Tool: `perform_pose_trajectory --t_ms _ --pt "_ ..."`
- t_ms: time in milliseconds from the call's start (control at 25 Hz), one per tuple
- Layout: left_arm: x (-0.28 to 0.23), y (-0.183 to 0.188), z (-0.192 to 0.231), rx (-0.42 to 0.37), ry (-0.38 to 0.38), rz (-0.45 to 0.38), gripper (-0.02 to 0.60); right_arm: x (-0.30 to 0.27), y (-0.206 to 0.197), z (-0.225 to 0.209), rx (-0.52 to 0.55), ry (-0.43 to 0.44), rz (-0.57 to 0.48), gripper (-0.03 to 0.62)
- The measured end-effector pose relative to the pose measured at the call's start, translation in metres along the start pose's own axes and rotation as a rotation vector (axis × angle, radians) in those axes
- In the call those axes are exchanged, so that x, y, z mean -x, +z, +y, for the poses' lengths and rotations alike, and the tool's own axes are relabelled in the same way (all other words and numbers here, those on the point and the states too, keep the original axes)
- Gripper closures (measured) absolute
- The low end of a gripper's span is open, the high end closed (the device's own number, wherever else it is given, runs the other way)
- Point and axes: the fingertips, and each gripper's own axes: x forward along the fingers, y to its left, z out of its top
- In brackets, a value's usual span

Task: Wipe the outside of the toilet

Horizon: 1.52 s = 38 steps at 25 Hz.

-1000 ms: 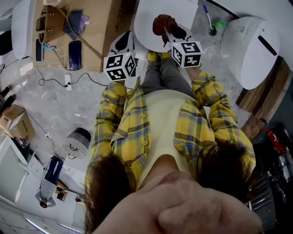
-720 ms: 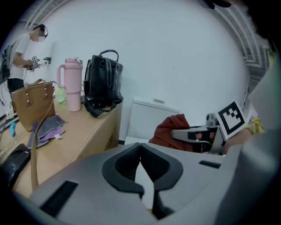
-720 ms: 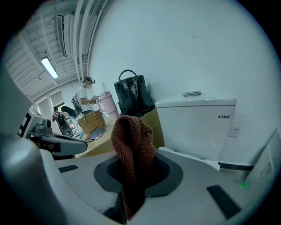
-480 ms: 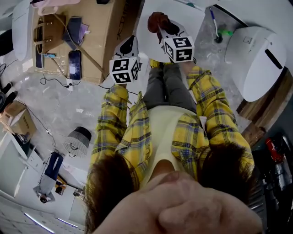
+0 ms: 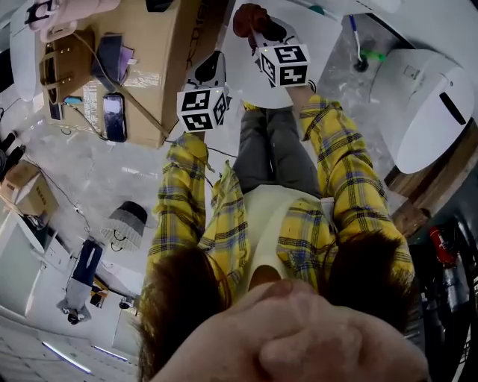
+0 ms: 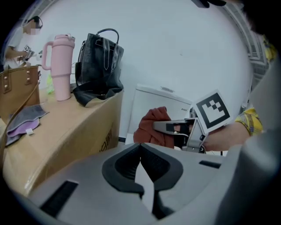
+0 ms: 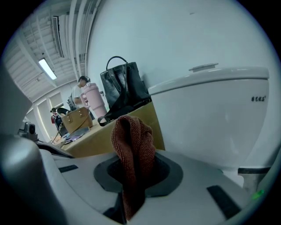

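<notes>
The white toilet stands at the top middle of the head view, just beyond the person's knees. My right gripper hangs over its lid, shut on a reddish-brown cloth. In the right gripper view the cloth sticks up out of the gripper, with the toilet tank close behind it. My left gripper hovers at the toilet's left side, shut and empty. From the left gripper view I see the right gripper, the cloth and the tank.
A cardboard box left of the toilet carries a brown bag, a phone, a pink tumbler and a black handbag. A second white fixture and a brush stand to the right. Cables lie on the floor.
Both grippers have moved forward, farther from the body. The right one has carried the cloth across the lid toward the tank. The left has stayed shut.
</notes>
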Motion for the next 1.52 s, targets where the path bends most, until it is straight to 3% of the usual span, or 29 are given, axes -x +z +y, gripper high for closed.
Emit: perform_pose_trajectory --t_ms 240,640,960,1520 --pt "-0.024 -0.007 0.013 0.051 0.008 0.017 0.572 -0.039 -0.015 -0.023 -0.028 -0.028 0.026 0.511" --pt "-0.043 -0.029 0.020 0.019 0.006 0.074 0.572 -0.068 -0.067 -0.074 0.015 -0.146 0.212 0.511" --pt "-0.052 -0.030 0.009 -0.010 -0.023 0.097 0.572 -0.032 -0.096 -0.124 0.006 -0.269 0.287 0.511" --pt "-0.062 -0.039 -0.029 -0.105 -0.112 0.167 0.572 0.081 -0.154 -0.200 -0.059 -0.475 0.341 0.511"
